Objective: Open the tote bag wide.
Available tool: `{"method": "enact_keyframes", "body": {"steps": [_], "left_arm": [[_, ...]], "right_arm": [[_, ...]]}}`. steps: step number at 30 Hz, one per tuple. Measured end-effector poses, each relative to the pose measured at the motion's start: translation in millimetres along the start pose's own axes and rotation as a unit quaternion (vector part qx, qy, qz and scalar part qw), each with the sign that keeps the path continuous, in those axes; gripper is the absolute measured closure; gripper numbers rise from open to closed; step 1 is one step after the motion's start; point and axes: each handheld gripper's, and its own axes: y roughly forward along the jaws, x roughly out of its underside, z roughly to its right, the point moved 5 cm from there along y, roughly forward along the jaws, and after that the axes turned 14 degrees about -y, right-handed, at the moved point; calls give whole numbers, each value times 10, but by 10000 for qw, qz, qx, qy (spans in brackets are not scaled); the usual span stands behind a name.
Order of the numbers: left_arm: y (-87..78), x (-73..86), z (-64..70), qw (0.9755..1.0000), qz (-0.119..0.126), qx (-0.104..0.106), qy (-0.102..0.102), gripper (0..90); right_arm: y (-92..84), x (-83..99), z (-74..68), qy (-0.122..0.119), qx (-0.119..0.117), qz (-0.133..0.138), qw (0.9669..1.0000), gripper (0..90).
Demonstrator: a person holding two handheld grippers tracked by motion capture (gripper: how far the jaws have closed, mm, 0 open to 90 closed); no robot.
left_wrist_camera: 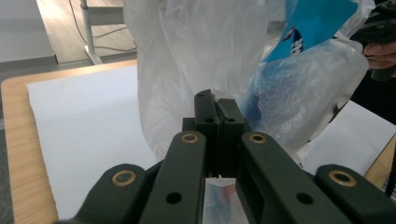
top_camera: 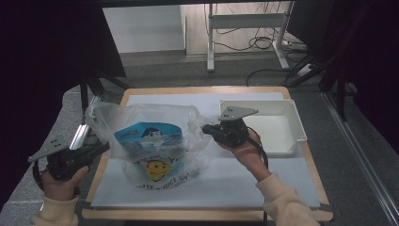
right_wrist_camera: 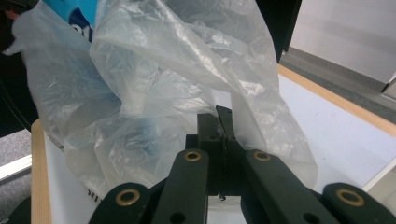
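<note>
A clear plastic bag (top_camera: 181, 123) with a yellow smiley print stands on the white sheet (top_camera: 235, 183). Inside it is a blue snack packet (top_camera: 148, 136). My left gripper (top_camera: 101, 148) is at the bag's left edge, shut on its film. In the left gripper view the jaws (left_wrist_camera: 217, 100) are pressed together with the bag (left_wrist_camera: 196, 51) pinched between them, and the packet (left_wrist_camera: 317, 23) shows beyond. My right gripper (top_camera: 207, 128) pinches the bag's right edge. In the right gripper view its jaws (right_wrist_camera: 219, 116) are shut on the bag's film (right_wrist_camera: 163, 70).
An empty white tray (top_camera: 296, 123) sits at the table's back right, just behind my right hand. The wooden table (top_camera: 197, 89) ends close to the sheet on all sides. A desk frame and cables (top_camera: 254, 37) stand on the floor beyond.
</note>
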Motion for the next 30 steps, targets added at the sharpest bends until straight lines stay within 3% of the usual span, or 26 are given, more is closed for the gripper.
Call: {"method": "enact_keyframes", "body": {"steps": [10, 30], "left_arm": [[101, 93, -102, 9998, -186, -71, -101, 897], [216, 271, -145, 9986, -500, -124, -102, 897]], "right_arm": [[141, 146, -10, 123, -13, -71, 9999, 886], [306, 407, -101, 243, -94, -248, 9994, 886]]}}
